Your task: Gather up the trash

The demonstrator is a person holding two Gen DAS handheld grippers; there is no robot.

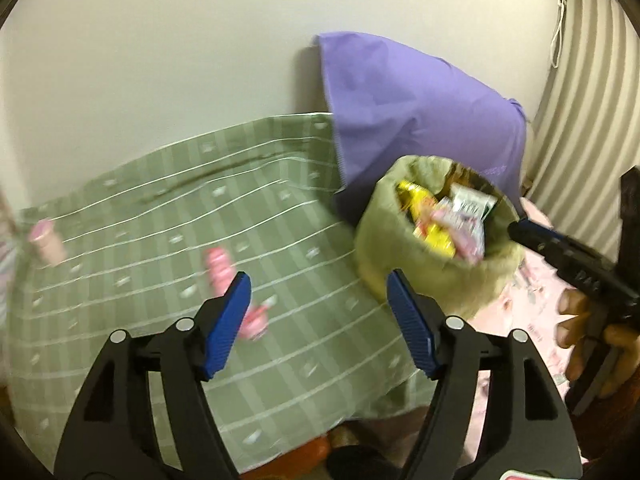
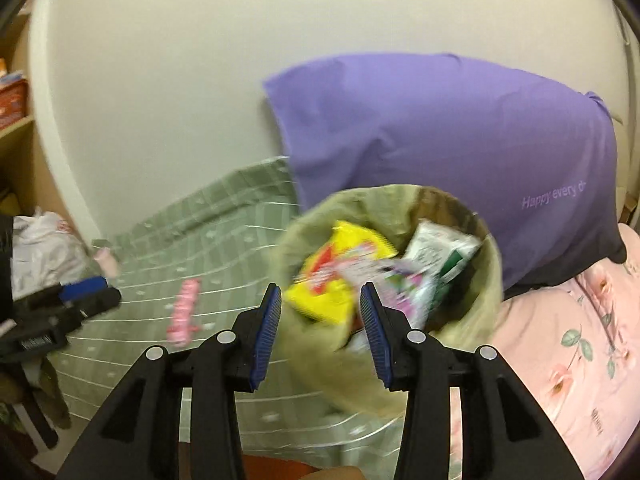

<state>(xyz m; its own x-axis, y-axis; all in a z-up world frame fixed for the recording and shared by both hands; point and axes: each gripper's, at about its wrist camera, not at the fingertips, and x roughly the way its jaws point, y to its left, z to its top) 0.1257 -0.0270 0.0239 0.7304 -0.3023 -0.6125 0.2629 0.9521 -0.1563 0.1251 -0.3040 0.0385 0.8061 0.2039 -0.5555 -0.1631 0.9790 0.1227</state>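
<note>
An olive-green trash bag (image 1: 420,268) (image 2: 320,372) stands open on the bed, holding a yellow wrapper (image 1: 438,238) (image 2: 324,292), a white-and-green packet (image 2: 440,252) and other wrappers. My left gripper (image 1: 318,284) is open and empty, to the left of the bag and over the green checked sheet (image 1: 160,220). Beyond its left finger, a pink wrapper (image 1: 220,268) (image 2: 184,312) lies on the sheet. A second pink item (image 1: 44,240) (image 2: 106,258) lies farther left. My right gripper (image 2: 320,296) is open in front of the bag's mouth, pressing on nothing.
A purple pillow (image 1: 420,112) (image 2: 440,140) leans on the wall behind the bag. Pink floral bedding (image 2: 560,340) lies to the right. A white plastic bag (image 2: 44,252) and a shelf (image 2: 12,120) are at the left, and a striped curtain (image 1: 580,120) at the right.
</note>
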